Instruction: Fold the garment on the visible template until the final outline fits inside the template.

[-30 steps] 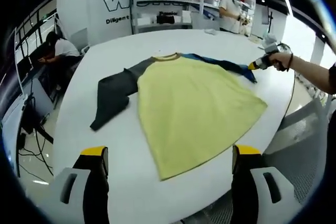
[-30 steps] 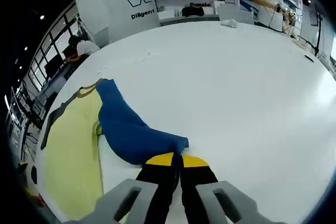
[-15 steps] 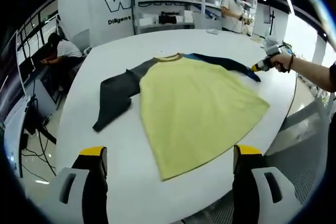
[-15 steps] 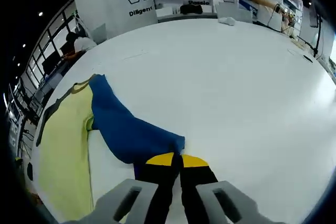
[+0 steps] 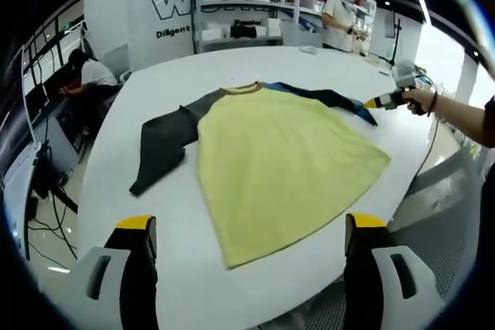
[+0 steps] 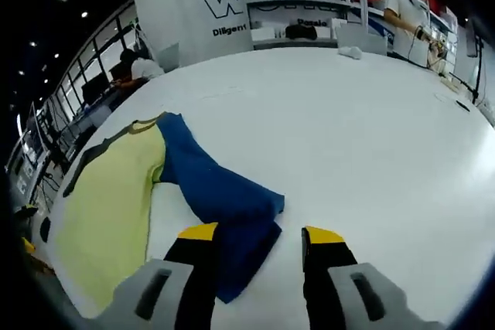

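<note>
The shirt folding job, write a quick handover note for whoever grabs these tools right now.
Left tool: open, holding nothing, near the table edge, short of the shirt's hem.
Right tool: open, jaws on either side of the blue sleeve end, not gripping.
Shirt: spread flat on the white table, yellow body up, dark grey sleeve stretched out to one side, blue sleeve to the other.
Done: laid out.
Left: all folds. No template outline can be made out.

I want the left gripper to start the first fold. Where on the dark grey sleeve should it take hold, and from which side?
Grip the dark grey sleeve at its cuff end, the free tip lying farthest from the yellow body. Come in from the bare table on the sleeve's outer side: the sleeve lies flat, spread away from the body, so its cuff edge is probably the easiest to pinch and lift inward. The left gripper is open.
</note>
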A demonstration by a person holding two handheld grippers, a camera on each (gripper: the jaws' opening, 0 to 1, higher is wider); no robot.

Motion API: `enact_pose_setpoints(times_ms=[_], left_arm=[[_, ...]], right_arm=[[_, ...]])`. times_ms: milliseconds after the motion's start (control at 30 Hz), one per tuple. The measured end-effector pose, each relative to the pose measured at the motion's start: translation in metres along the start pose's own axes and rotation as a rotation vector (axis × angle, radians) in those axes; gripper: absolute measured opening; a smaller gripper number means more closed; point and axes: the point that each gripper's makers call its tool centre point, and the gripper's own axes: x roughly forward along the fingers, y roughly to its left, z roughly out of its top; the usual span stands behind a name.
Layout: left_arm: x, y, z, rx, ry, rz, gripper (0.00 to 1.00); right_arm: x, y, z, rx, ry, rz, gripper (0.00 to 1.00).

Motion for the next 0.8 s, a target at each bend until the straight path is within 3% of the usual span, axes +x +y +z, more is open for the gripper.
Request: enact_pose_setpoints(times_ms=[67,267,467,633,800], left_arm=[[-0.001,-0.001,0.002,0.003,-0.007,-0.003,0.98],[-0.002,-0.001,0.003,0.002,-0.012,0.003,0.99],[-0.004,-0.001,0.007,-0.009,-0.035,0.006,0.99],[-0.004,0.0,0.009,-0.016,-0.049,0.002,0.99],[-0.005,0.002,0.008,-0.023,-0.057,0.009,0.99]], right_arm=[[-0.006,0.01,-0.001,-0.044,-0.03,0.039,0.45],[-0.014,0.029,-0.008,-0.048,-0.056,0.114,0.48],[-0.013,0.033,-0.021,-0.127,-0.021,0.103,0.46],[-0.012,0.036,-0.038,-0.224,0.041,0.09,0.34],[-0.007,0.033,-0.043,-0.265,0.055,0.069,0.27]])
